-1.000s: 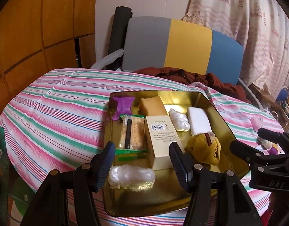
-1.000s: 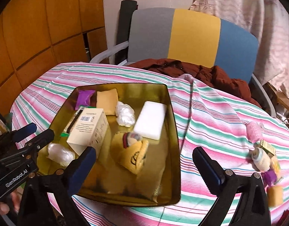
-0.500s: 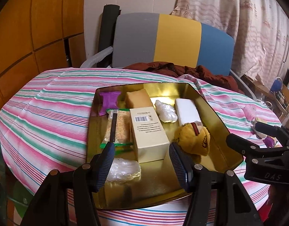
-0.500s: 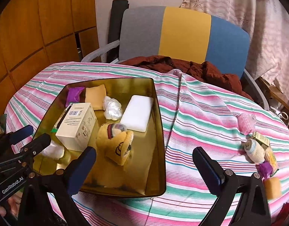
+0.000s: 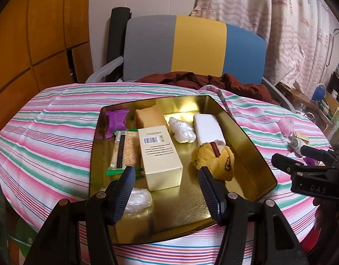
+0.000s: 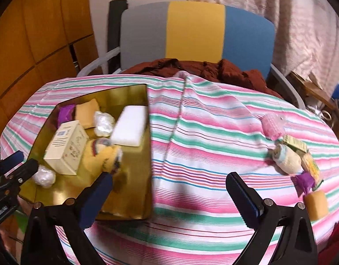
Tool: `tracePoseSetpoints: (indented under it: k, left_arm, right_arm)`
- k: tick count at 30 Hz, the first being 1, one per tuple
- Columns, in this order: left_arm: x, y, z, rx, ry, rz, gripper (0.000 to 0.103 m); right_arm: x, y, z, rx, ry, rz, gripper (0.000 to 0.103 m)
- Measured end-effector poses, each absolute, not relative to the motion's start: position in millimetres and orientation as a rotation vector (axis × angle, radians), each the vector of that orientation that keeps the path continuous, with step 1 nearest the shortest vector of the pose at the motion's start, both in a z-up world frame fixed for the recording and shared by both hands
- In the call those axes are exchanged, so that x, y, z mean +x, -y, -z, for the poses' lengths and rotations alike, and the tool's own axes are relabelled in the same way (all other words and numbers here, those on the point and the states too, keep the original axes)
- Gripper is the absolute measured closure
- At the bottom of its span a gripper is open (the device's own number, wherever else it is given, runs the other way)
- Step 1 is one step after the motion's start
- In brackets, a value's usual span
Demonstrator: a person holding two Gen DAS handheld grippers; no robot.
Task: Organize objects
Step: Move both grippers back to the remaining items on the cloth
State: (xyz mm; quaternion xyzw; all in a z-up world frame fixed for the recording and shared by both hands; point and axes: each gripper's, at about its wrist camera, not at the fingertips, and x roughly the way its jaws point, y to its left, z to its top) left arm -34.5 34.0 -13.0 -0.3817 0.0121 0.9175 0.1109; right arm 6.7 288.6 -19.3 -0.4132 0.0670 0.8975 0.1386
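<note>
Left gripper (image 5: 166,176) and right gripper (image 6: 169,184) fingers spread, empty, above gold tray (image 5: 253,152) at counter's (image 6: 202,132) left edge.

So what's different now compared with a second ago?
The right tool has swung right, off the gold tray and over bare striped tablecloth, toward the loose items at the table's right edge. The left tool pulled back slightly. Both are open and empty; nothing in the tray moved.
</note>
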Motion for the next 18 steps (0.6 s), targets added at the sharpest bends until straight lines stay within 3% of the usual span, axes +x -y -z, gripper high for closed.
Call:
tracePoseSetpoints:
  k: [18]
  left_arm:
    - [-34,-109,-11,-1.006,-0.177,-2.545,0.043]
  right_arm:
    - [55,-438,-4,-1.072,-0.400,-2.358,0.000]
